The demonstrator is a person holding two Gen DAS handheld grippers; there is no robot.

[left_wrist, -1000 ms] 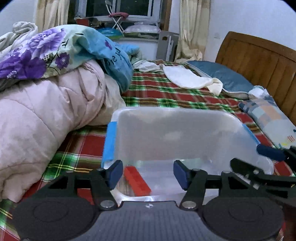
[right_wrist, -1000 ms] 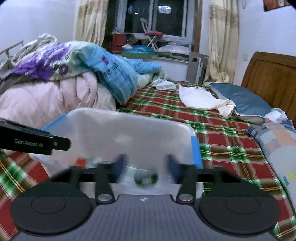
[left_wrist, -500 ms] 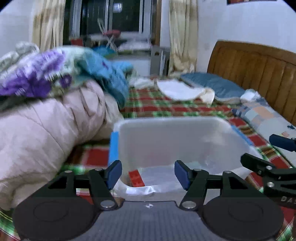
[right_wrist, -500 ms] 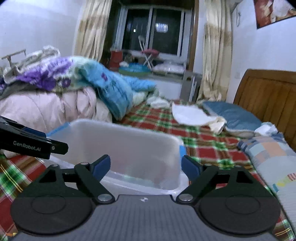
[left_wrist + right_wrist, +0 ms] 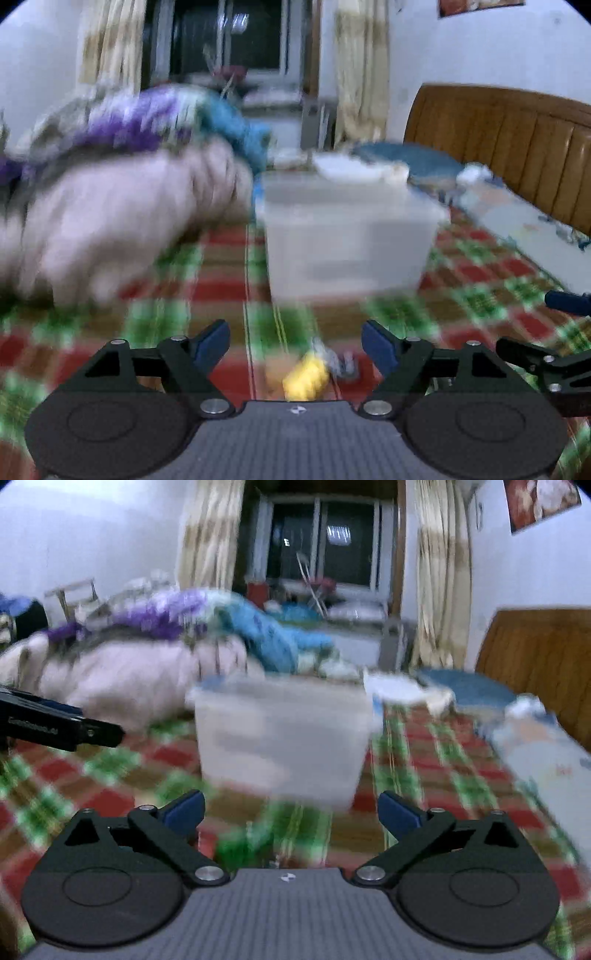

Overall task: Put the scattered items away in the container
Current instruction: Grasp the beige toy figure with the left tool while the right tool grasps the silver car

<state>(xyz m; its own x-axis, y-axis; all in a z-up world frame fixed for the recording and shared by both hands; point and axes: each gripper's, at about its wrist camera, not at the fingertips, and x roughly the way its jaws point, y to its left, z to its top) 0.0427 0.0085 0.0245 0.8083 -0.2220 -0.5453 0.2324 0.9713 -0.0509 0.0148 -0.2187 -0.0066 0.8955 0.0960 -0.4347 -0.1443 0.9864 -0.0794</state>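
The translucent plastic container (image 5: 347, 236) stands on the plaid bed cover, ahead of both grippers; it also shows in the right wrist view (image 5: 280, 738). Both views are blurred by motion. My left gripper (image 5: 295, 345) is open and empty, low over the cover. A small yellow item (image 5: 304, 376) and a grey crumpled item (image 5: 338, 360) lie just below and between its fingers. My right gripper (image 5: 291, 810) is open and empty, a short way in front of the container. The container's contents are hidden by its wall.
A heap of pink and floral quilts (image 5: 110, 206) lies left of the container. A wooden headboard (image 5: 509, 147) and pillows (image 5: 539, 738) are on the right. The other gripper shows at the right edge (image 5: 554, 365) and the left edge (image 5: 55, 727).
Both grippers have pulled back from over the container and dropped low towards the bed cover. The right gripper opened after letting go of a small item. The yellow item has come into view.
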